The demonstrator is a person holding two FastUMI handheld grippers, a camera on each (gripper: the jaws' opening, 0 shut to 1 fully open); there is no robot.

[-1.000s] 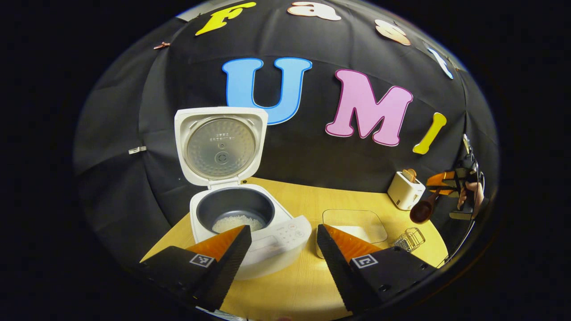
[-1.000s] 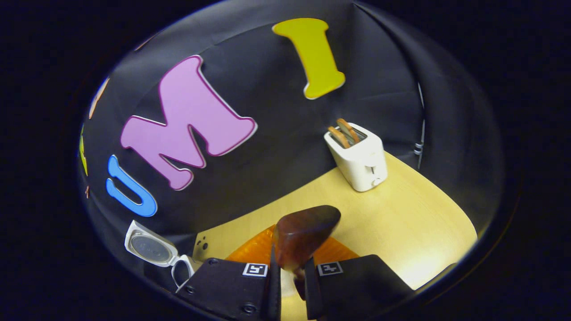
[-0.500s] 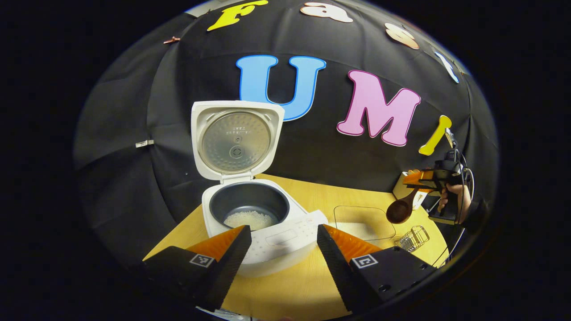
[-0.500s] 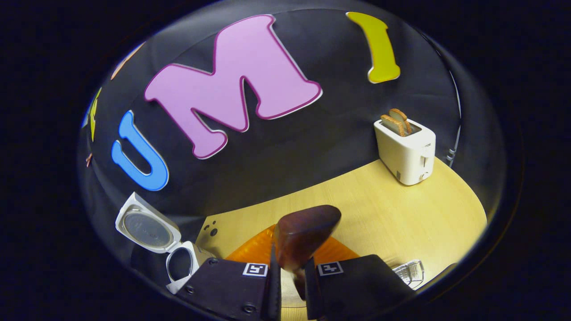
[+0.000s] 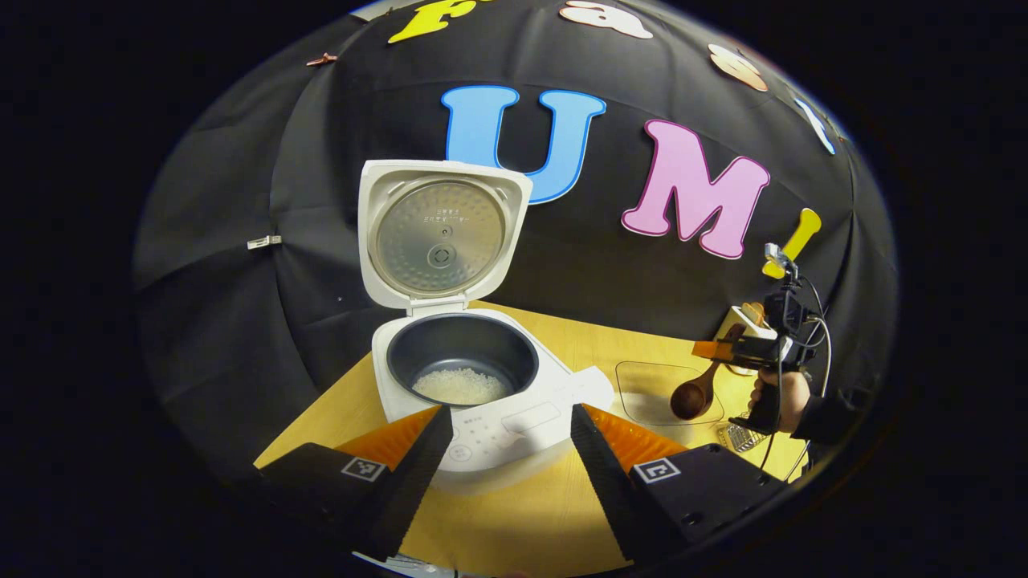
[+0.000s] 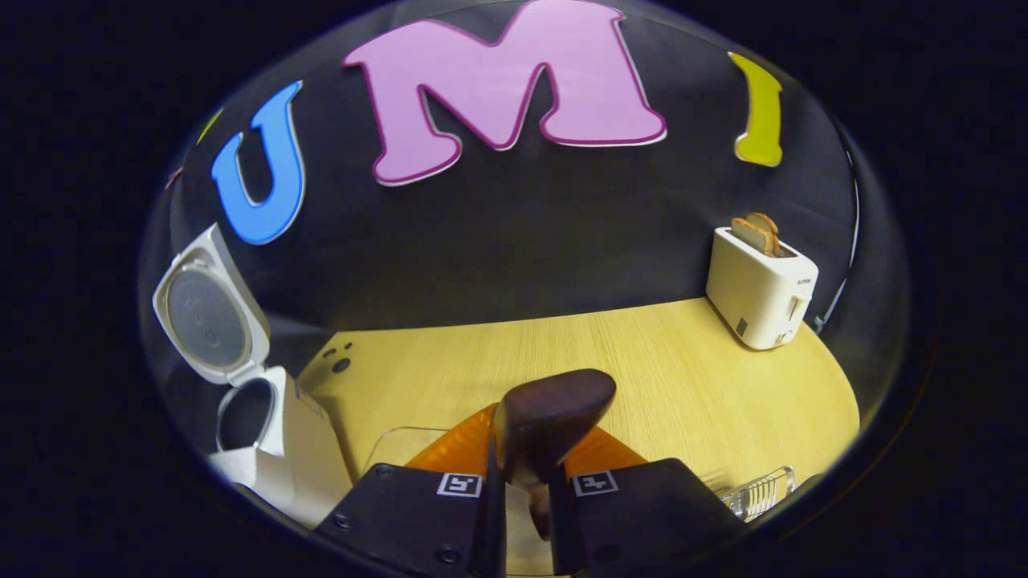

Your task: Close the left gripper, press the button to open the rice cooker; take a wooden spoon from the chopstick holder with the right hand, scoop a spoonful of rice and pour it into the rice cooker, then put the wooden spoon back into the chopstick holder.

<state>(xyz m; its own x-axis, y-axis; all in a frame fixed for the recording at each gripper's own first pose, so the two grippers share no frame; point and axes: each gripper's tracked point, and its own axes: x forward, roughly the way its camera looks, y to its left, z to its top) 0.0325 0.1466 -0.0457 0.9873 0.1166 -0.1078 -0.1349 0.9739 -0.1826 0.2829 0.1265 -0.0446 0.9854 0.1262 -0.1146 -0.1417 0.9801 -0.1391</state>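
The rice cooker stands near the bench's left edge, lid up, rice in the pot. The left claw hangs before it, fingers apart. The right claw is clamped on the wooden spoon, over the clear tray toward the right edge.
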